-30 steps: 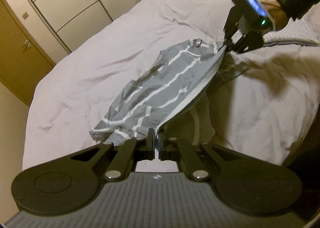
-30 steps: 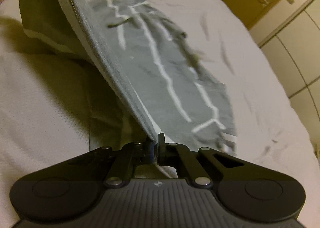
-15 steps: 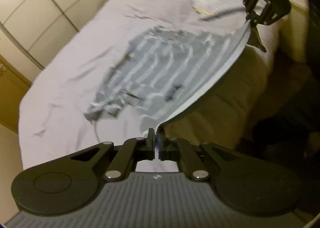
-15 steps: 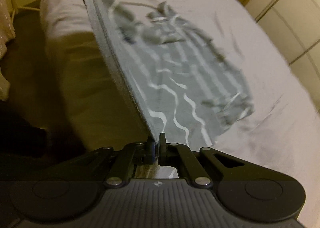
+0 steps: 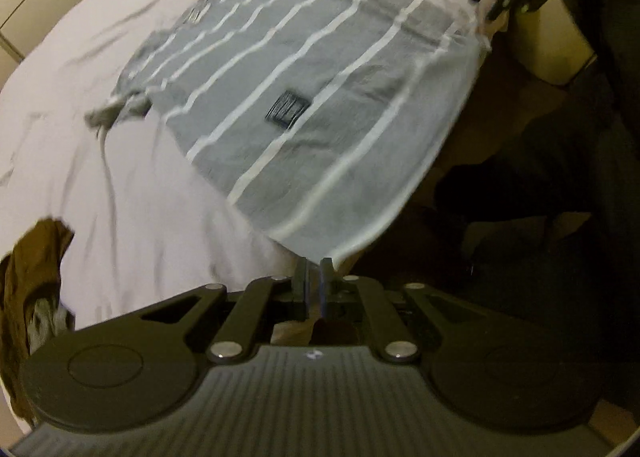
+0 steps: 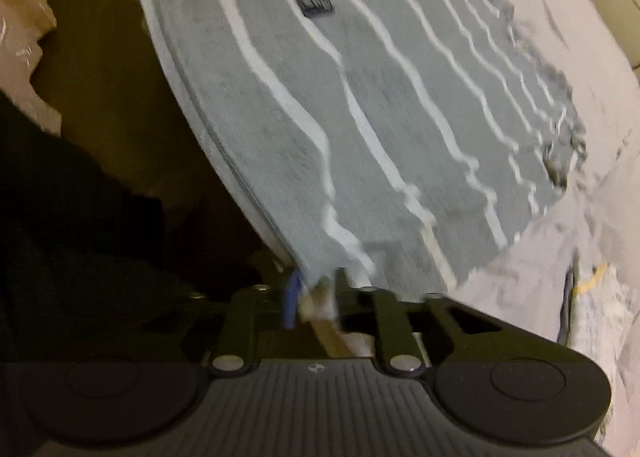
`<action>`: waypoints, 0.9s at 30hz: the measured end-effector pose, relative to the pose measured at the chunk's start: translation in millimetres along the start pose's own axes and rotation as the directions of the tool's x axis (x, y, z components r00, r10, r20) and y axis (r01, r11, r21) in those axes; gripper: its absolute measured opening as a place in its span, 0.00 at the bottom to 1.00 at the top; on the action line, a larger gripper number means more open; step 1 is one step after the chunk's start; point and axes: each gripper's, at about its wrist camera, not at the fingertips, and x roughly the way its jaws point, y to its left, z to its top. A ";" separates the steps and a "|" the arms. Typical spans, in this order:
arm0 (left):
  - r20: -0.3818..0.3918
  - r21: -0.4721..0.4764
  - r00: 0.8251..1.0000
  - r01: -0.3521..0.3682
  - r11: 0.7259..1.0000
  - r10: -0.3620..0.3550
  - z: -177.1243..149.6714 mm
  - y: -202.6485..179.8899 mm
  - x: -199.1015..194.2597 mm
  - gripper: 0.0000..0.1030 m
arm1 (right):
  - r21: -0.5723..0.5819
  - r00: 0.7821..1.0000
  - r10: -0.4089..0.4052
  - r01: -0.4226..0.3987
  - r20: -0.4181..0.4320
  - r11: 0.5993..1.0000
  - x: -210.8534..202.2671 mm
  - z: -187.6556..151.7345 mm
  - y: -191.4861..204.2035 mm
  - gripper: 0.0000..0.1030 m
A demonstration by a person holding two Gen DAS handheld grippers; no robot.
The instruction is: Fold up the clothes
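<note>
The left gripper stays clamped on the shirt hem at 6 o'clock; shirt spread across the bed toward 12. The right gripper has just been opening, the hem corner between its jaws. Risk: that corner slides off the bed edge, wrinkling the shirt.

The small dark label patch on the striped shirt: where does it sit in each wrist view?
Left wrist: dark label patch lies near picture centre, on the grey striped shirt.
Right wrist: the patch is near the top, left of centre.
Shared landmark: the shirt's white hem band, overhanging the white bed.
</note>
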 end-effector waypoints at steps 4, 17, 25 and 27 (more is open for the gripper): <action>0.003 -0.011 0.999 -0.047 0.999 0.047 -1.7 24.7 -4.8 0.04 | 0.065 0.998 -0.038 0.041 -0.045 0.997 -5.6 -9.8 -24.1 0.26; 0.078 -0.055 0.977 -0.197 0.979 0.201 137.8 93.3 48.8 0.09 | 0.319 0.951 -0.276 0.222 0.137 0.921 70.6 58.9 -237.8 0.52; 0.018 -0.057 0.978 -0.206 0.977 0.207 208.3 110.7 94.4 0.12 | 0.097 0.964 -0.206 0.191 0.169 0.977 166.0 84.6 -308.7 0.00; 0.010 -0.064 0.976 -0.216 0.974 0.217 217.8 119.0 99.9 0.12 | 0.193 0.959 -0.209 0.172 0.192 0.966 160.7 70.0 -331.2 0.00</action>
